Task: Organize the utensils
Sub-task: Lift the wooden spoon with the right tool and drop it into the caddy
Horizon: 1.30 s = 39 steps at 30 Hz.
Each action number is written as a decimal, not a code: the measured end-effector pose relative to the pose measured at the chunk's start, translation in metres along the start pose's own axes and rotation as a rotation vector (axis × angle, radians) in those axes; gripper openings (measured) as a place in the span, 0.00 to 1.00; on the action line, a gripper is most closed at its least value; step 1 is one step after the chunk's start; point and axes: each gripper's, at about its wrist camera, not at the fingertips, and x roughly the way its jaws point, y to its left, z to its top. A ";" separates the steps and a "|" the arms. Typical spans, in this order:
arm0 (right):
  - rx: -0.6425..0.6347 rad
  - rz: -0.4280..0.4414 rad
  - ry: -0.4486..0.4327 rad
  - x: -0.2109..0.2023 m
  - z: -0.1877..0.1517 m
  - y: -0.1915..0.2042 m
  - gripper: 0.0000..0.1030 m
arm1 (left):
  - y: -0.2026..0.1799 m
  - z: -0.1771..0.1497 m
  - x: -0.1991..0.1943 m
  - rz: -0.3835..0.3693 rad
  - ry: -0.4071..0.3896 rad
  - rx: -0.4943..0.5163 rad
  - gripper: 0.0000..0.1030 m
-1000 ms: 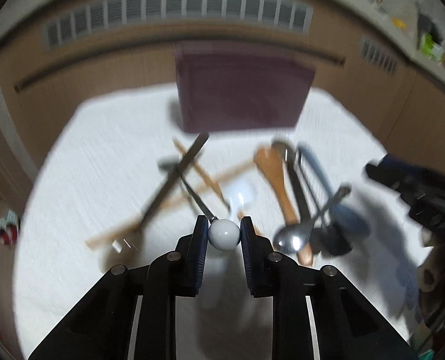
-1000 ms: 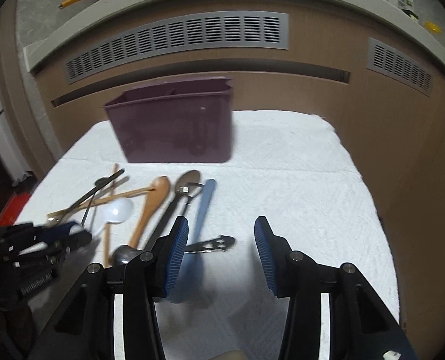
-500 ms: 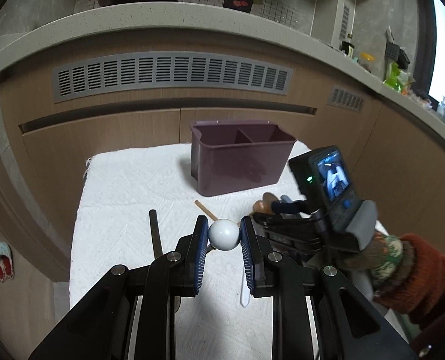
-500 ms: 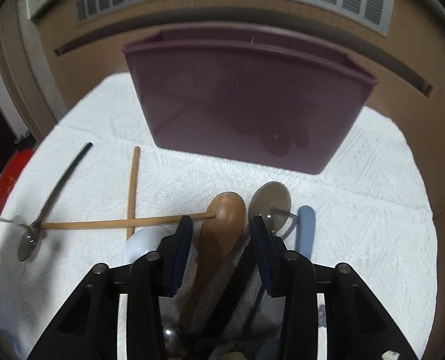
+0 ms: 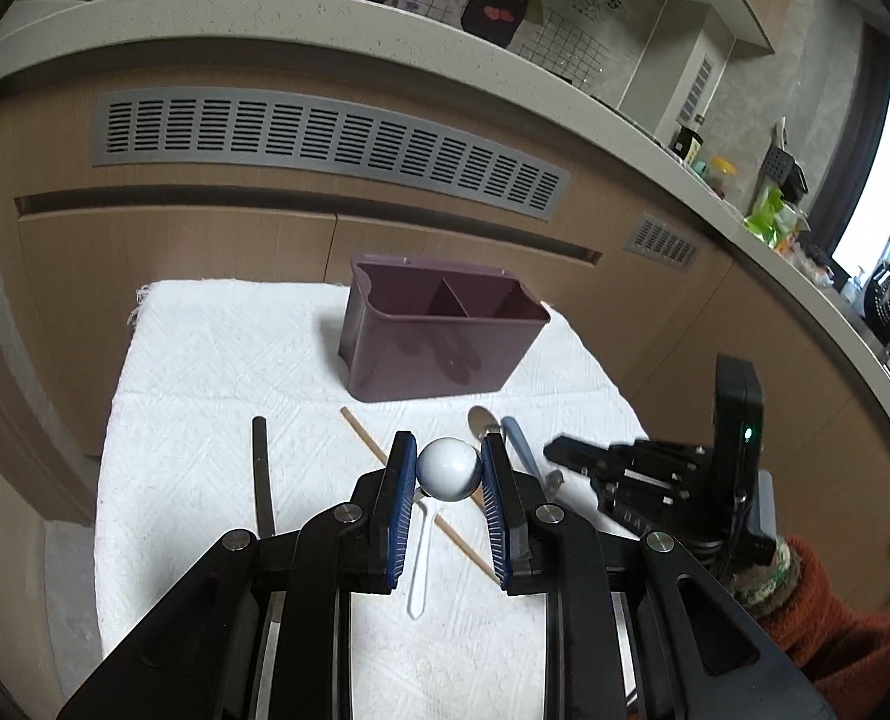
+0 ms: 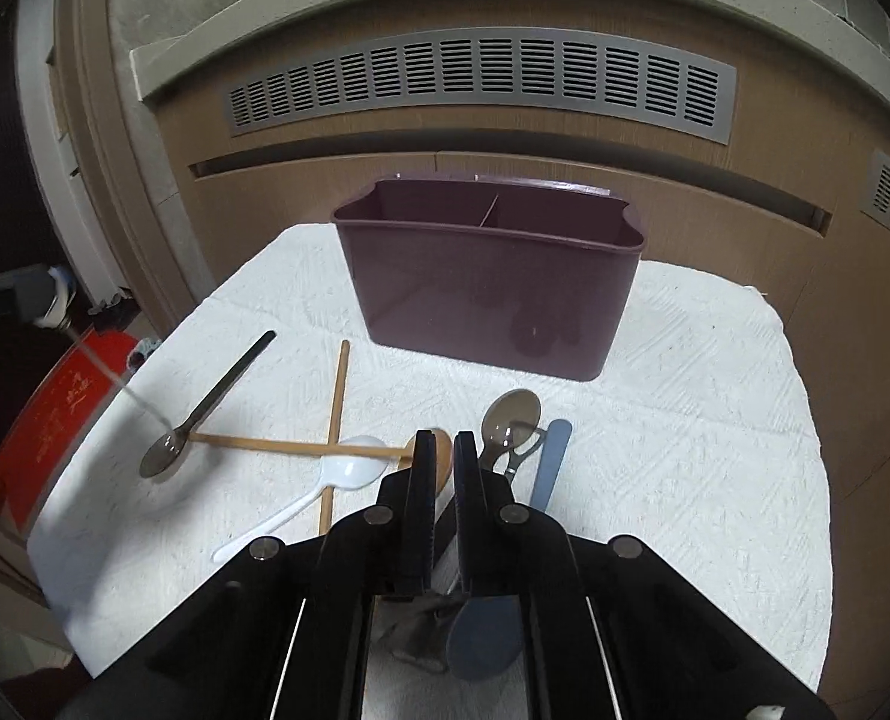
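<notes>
My left gripper [image 5: 445, 474] is shut on a white ball-ended utensil [image 5: 447, 469], held above the white cloth. A purple two-compartment caddy [image 5: 439, 336] stands at the back of the cloth; it also shows in the right wrist view [image 6: 493, 276]. My right gripper [image 6: 443, 450] is nearly closed over the wooden spoon [image 6: 445, 459], low among the utensils; whether it grips the spoon is unclear. Around it lie a white plastic spoon [image 6: 349, 471], two wooden chopsticks [image 6: 337, 396], a black-handled spoon [image 6: 205, 408], a metal spoon [image 6: 511, 414] and a blue-handled utensil [image 6: 550, 462].
The white cloth [image 6: 685, 420] covers a small table with edges close on all sides. Wooden cabinet fronts with a grey vent [image 6: 481, 84] stand behind. A red object [image 6: 55, 420] sits on the floor at the left. The right gripper's body [image 5: 673, 474] lies right of my left gripper.
My left gripper has lifted with the white ball-ended utensil and pulled back. My right gripper has come down over the wooden spoon and its jaws have narrowed from wide open to nearly closed.
</notes>
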 end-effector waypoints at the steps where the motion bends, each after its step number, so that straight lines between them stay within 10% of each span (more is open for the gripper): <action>1: 0.001 0.009 0.015 0.002 -0.001 0.000 0.07 | -0.002 -0.001 0.000 0.004 -0.007 -0.001 0.22; 5: 0.004 0.022 0.056 0.027 -0.007 0.011 0.32 | -0.005 -0.002 0.002 0.017 -0.043 -0.018 0.22; 20: -0.093 -0.090 0.141 0.086 -0.005 0.037 0.27 | 0.009 0.003 0.022 -0.076 -0.020 -0.101 0.22; 39: 0.080 -0.016 -0.212 -0.049 0.005 -0.011 0.26 | -0.001 0.007 0.025 -0.076 -0.015 -0.093 0.22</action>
